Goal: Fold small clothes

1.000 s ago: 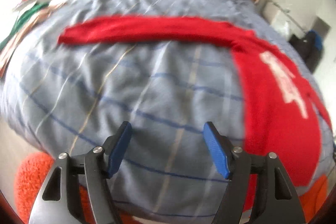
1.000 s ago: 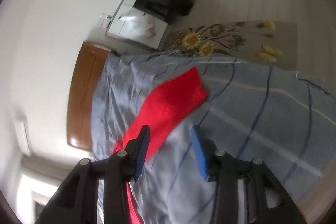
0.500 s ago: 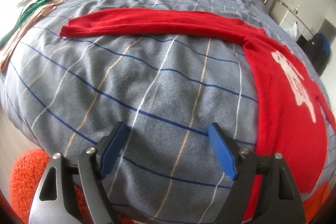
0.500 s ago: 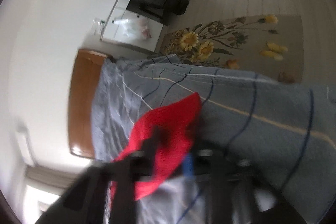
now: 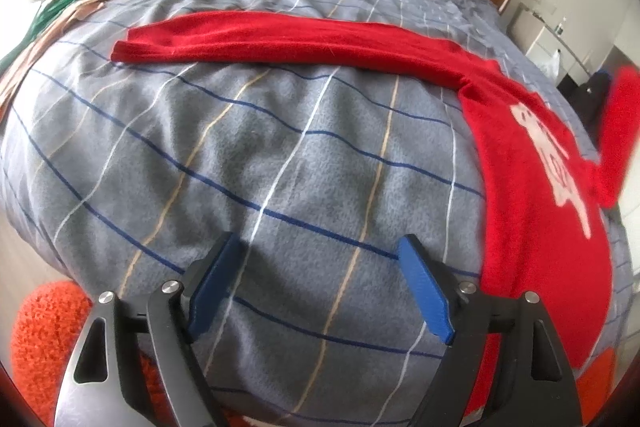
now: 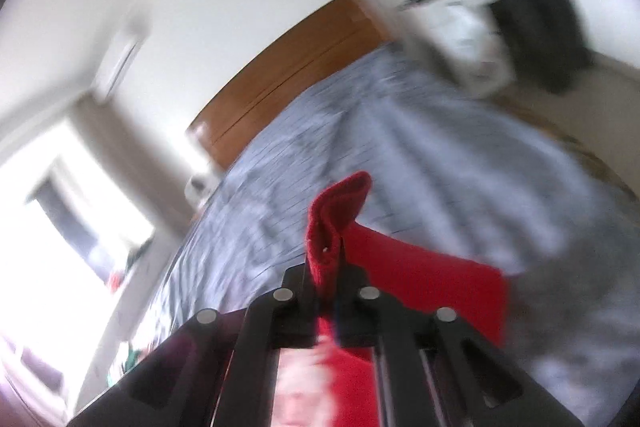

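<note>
— Sweater [image 5: 536,227] position?
— Red, on my plaid blanket [image 5: 280,167], one sleeve stretched leftward. My right gripper [image 6: 326,267] clenches the other cuff aloft; left gripper [image 5: 320,287] hangs released, empty.

Soft daylight, blown-out window [image 6: 60,227] glare, heavy right-view motion blur (fisheye-bowed, dark-cornered edges).

Red sweater [image 5: 536,211] flat on the bed, one sleeve outstretched, other lifted.
</note>
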A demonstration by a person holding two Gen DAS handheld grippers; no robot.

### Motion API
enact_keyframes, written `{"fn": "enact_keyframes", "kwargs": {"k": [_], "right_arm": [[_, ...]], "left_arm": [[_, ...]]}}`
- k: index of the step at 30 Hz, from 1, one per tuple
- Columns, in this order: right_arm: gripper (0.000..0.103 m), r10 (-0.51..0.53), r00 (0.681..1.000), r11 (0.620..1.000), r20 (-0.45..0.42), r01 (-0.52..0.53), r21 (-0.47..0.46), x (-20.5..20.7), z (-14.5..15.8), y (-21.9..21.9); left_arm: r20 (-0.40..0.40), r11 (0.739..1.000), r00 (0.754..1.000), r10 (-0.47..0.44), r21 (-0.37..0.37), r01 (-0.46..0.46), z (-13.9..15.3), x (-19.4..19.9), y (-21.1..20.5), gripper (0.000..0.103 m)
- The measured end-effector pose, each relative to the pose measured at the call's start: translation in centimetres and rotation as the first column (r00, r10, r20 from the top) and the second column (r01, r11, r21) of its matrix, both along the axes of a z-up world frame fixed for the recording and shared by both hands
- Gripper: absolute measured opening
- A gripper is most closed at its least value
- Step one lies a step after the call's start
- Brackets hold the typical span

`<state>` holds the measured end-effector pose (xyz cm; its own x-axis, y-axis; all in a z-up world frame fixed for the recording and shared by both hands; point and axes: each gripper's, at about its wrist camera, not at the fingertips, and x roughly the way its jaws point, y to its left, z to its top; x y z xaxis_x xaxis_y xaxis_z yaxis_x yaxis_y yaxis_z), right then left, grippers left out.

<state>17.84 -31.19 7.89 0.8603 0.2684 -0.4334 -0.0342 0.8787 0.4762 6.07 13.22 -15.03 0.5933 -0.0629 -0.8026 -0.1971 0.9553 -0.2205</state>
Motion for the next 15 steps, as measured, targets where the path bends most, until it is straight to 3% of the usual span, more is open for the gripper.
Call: {"fn": "enact_keyframes", "kwargs": {"k": [4, 5, 6, 7, 8, 11, 15], "right_arm": [[0.006, 0.102, 0.993, 0.988, -0.063, -0.108, -0.107, 3.6, -3.7, 10.0], [0.013, 0.13, 0.985, 0.981, -0.112, -0.144, -0.129, 4.5, -6.0, 12.7], [0.025, 0.154, 0.976, 0.976, -0.156, -0.175, -0.129, 4.8, -7.8, 14.2], [0.058, 0.181, 0.962, 0.972, -0.203, -0.207, -0.114, 5.0, -9.6, 15.6], [0.068, 0.216, 0.947, 0.968, -0.239, -0.239, -0.073, 4.7, -12.1, 16.8], [0.068, 0.299, 0.914, 0.946, -0.275, -0.322, -0.042, 1.8, -15.8, 18.9], [0.068, 0.358, 0.894, 0.909, -0.271, -0.4, -0.12, -3.9, -18.1, 17.9]], "left_arm": [[-0.002, 1.0, 1.0, -0.002, 0.001, 0.002, 0.0, 0.0, -0.1, 0.084], [-0.002, 1.0, 1.0, -0.003, 0.001, 0.003, 0.0, 0.0, -0.1, 0.085], [-0.003, 1.0, 1.0, -0.007, -0.002, 0.007, -0.1, 0.0, -0.1, 0.088], [-0.004, 1.0, 1.0, -0.01, -0.001, 0.01, -0.1, 0.0, -0.2, 0.09], [-0.005, 1.0, 1.0, -0.014, 0.004, 0.014, -0.1, 0.0, -0.3, 0.091], [-0.011, 0.999, 1.0, -0.026, 0.026, 0.026, -0.2, 0.1, -0.8, 0.095], [-0.018, 0.998, 0.999, -0.03, 0.048, 0.03, -0.4, 0.3, -1.3, 0.099]]}}
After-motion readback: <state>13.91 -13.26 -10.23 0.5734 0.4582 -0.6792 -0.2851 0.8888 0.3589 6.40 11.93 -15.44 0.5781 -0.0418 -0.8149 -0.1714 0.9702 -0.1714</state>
